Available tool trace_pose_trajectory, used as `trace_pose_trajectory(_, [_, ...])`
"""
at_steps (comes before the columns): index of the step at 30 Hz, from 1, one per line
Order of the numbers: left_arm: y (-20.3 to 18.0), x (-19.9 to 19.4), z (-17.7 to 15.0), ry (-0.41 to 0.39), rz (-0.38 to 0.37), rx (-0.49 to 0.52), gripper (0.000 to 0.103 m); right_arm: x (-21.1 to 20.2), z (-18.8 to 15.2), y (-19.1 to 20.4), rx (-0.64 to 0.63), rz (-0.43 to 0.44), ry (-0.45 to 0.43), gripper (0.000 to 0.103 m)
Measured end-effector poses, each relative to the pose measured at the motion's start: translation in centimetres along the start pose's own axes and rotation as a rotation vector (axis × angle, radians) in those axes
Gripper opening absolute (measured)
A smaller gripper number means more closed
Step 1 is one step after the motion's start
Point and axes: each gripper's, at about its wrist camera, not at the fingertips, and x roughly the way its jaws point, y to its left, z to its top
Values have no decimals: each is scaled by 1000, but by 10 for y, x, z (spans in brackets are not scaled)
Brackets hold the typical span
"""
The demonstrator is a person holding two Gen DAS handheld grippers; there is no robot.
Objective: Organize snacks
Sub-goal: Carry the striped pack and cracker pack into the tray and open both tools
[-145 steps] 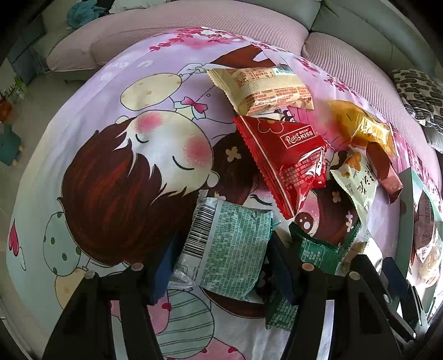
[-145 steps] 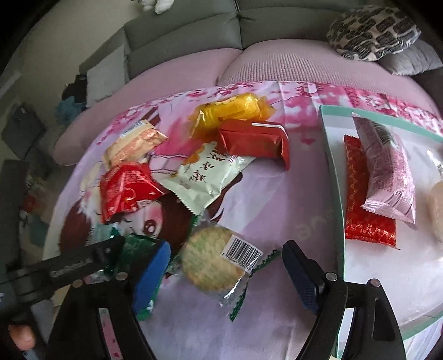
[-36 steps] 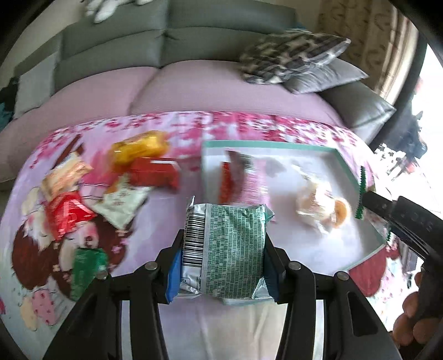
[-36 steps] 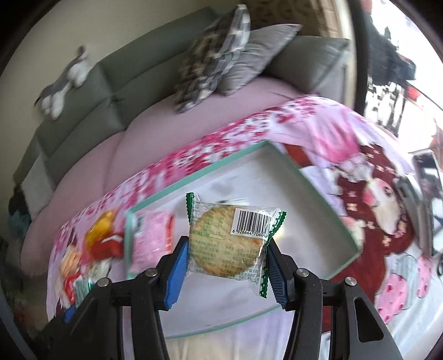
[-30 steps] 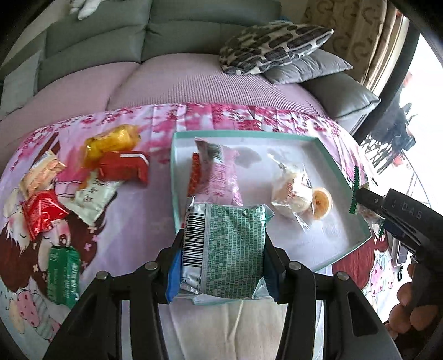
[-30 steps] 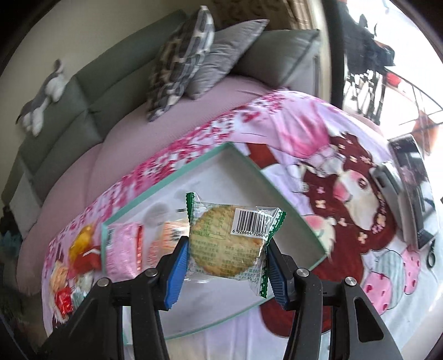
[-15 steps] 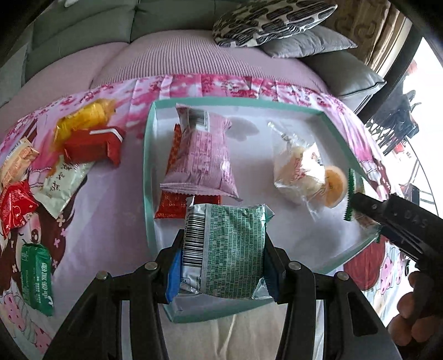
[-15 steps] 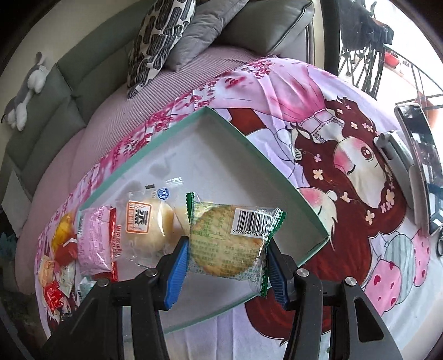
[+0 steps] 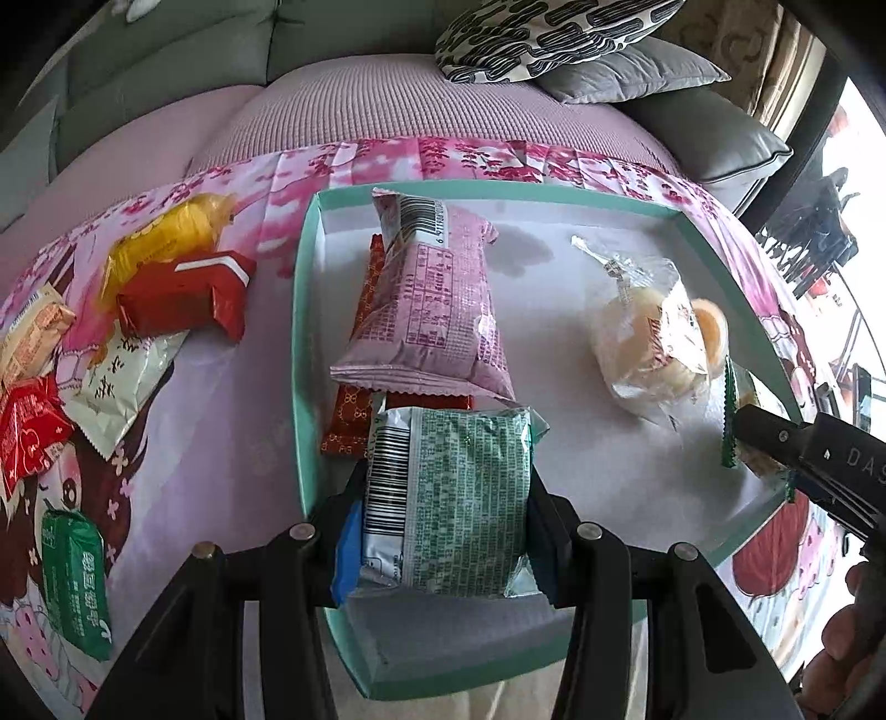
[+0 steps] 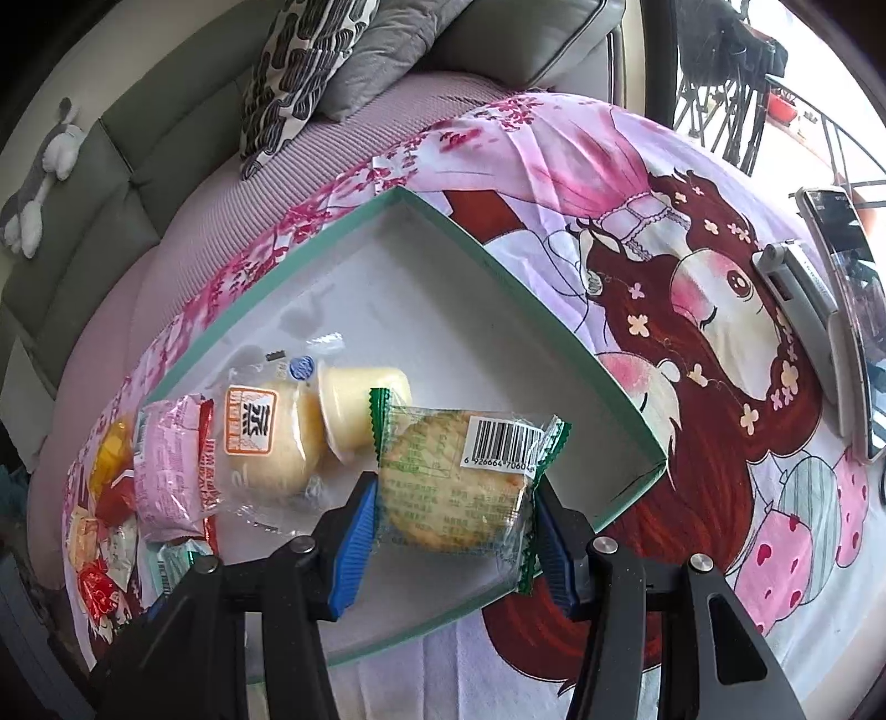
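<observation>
- Left tongs (image 9: 443, 531) are gripping the green packet (image 9: 448, 498) by its side edges, above the tray (image 9: 299, 332); light, crinkly, slippery film.
- Right tongs (image 10: 454, 531) are clamping the wrapped biscuit (image 10: 454, 482) over the tray; brittle, demanding gentle edge pressure.

A home living room: grey sofa (image 10: 138, 144), patterned cushions (image 9: 554, 33), cartoon-print cloth (image 10: 692, 332).
</observation>
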Motion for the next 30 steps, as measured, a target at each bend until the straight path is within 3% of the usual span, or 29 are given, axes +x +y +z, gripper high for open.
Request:
trace_pose_trajectory(13, [-1, 8, 6, -36, 52, 55, 52, 8, -2, 5, -17, -4, 13, 56])
trace_pose_trajectory(20, [-1, 9, 7, -30, 45, 65, 53, 11, -3, 6, -18, -2, 11, 56])
trace_pose_trajectory(30, [-3, 7, 4, -8, -9, 69, 64, 12, -2, 5, -9, 30, 5, 63])
